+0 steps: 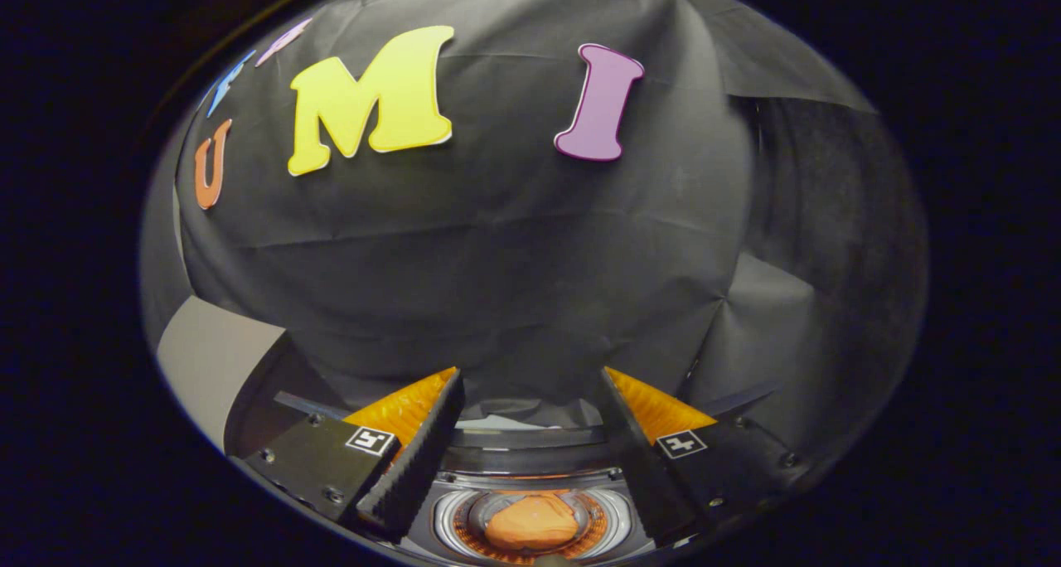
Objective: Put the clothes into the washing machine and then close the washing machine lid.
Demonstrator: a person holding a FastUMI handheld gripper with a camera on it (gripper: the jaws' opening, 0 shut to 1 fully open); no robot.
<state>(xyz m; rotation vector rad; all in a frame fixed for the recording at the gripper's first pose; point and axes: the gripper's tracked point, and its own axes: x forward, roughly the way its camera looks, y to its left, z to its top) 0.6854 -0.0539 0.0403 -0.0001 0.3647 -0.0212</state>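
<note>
With fingers apart, hand-held gripper (530,434) above washing machine (530,488).

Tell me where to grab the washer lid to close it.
The lid cannot be made out here, so no grip part can be named. The open gripper hangs above the washer, with the orange cloth lying in the drum below its fingers. Likely look behind the opening first, toward the cloth wall, then take the lid's free edge from above.
</note>
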